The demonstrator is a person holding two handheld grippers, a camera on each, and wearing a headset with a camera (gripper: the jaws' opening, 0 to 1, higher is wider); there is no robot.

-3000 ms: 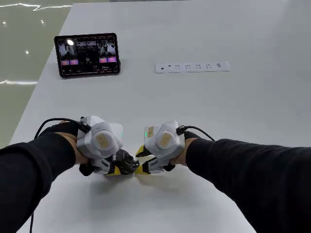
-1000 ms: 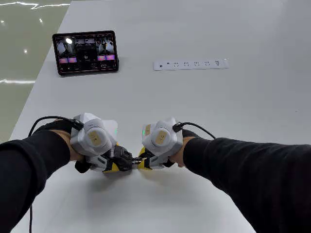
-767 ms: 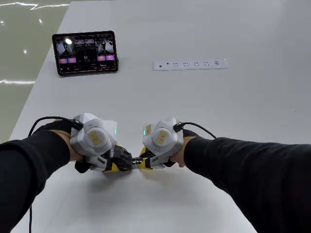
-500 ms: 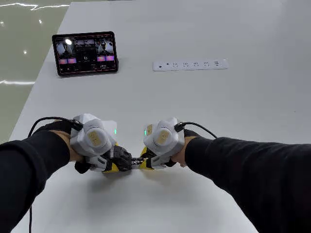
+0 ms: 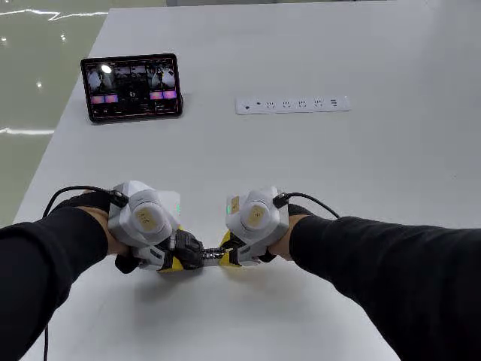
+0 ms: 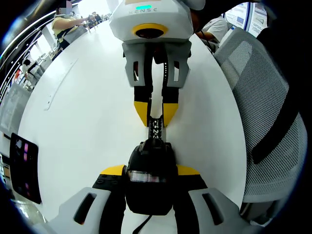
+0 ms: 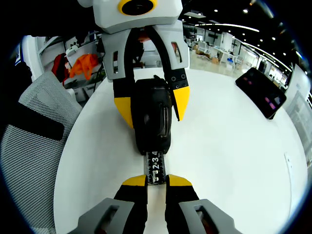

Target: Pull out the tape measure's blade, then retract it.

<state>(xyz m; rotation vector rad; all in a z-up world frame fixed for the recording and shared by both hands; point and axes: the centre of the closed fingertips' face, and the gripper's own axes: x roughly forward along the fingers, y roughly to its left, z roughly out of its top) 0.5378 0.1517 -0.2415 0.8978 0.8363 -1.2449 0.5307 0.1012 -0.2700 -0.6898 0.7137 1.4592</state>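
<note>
While both grippers sit tip to tip low over the table [image 5: 301, 165], the left gripper [image 6: 150, 170] is clamped on the black tape measure [image 6: 149, 183], one yellow-tipped jaw on each side of its body. The blade [image 6: 155, 130] comes out of its front, straight ahead of the left jaws. Only a short stretch is out, with printed numbers showing. The right gripper [image 7: 156, 181] is pinched tight on the blade's far end. The tape measure lies just ahead of its tips, and the exposed blade bridges the small gap. The grippers face each other in line, tips near but apart. In the head view the tape measure is between them; can't tell if it touches the table. A tablet [image 5: 133, 85] stands well ahead of the left gripper, screen lit. A power strip [image 5: 293, 104] lies flat well ahead of the right gripper. A black cable [image 5: 68, 194] runs off the back of the left gripper. A mesh chair [image 6: 258, 122] sits past the table edge, off to the right of the left jaws.
</note>
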